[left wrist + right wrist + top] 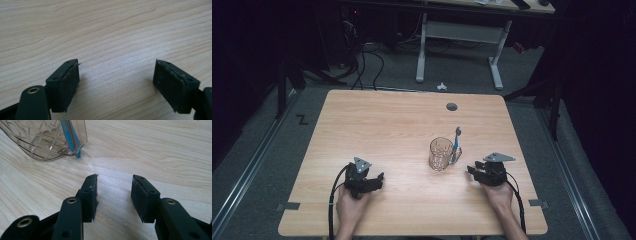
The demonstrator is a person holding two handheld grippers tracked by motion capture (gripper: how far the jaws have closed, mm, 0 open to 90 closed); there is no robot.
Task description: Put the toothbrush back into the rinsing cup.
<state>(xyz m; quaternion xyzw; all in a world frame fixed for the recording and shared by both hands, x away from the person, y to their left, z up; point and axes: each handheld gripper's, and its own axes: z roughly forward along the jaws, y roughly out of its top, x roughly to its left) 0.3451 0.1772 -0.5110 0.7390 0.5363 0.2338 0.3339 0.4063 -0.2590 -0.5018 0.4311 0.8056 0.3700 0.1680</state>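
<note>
A clear patterned glass cup point(440, 154) point(42, 140) stands on the wooden table point(387, 130), right of centre. A blue toothbrush point(456, 145) point(71, 141) leans upright against the cup's right side, head up, lower end on the tabletop. My right gripper point(472, 170) point(114, 185) rests low on the table just right of the cup, pointing at it, open, with bare wood between its jaws. My left gripper point(380, 178) point(116, 77) lies at the front left, pointing right, wide open over bare wood point(107, 37). A hand holds each gripper.
A round cable hole point(452, 106) sits near the table's far edge. Beyond the table are a white-legged desk point(459, 32) and cables on the floor point(367, 60). A small white object point(441, 86) lies on the floor behind the table.
</note>
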